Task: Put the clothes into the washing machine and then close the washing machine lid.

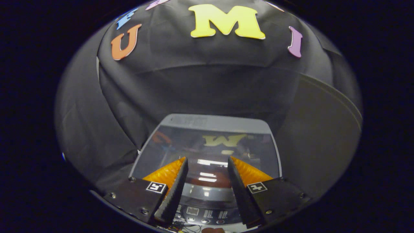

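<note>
Gripper (206, 171): ridged wedge fingers; square markers

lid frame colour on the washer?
Grey frame around dark reflective glass; gripper view. Gripper open above the lid.

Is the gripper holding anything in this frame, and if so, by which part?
Nothing is held. The gripper is open, its fingers apart with only a gap between them, above the washing machine's closed glass lid.

The washer (207, 123) at lower centre is grey, with a dark glossy lid (207, 152) mirroring white lights. The cloth wall (207, 84) across the upper frame is plain black and creased.
</note>
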`<control>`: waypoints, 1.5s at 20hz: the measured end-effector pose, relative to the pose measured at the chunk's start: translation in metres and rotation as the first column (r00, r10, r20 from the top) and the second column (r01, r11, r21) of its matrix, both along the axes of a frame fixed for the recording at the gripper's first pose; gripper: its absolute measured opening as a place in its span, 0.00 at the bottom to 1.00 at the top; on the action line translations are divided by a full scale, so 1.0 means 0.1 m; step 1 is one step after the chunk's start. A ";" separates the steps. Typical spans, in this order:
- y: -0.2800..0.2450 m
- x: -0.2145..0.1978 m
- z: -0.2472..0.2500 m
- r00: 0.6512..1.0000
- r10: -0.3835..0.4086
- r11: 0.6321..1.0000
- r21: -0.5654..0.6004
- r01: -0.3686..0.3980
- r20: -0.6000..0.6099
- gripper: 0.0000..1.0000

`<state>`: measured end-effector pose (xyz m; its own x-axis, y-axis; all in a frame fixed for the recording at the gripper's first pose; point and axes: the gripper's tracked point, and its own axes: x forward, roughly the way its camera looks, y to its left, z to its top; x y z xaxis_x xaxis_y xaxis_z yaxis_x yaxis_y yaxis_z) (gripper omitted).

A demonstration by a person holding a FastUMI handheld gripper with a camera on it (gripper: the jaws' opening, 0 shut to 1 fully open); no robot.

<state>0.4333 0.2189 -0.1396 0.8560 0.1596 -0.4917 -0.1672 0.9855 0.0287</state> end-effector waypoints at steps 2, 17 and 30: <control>-0.06 -0.04 -0.04 1.000 -0.005 1.000 -0.001 0.005 -0.012 0.77; -1.07 -1.96 1.43 0.928 0.127 0.992 -0.048 -0.118 0.350 0.77; -2.14 -3.91 1.44 0.918 -0.123 0.991 0.102 0.091 0.376 0.86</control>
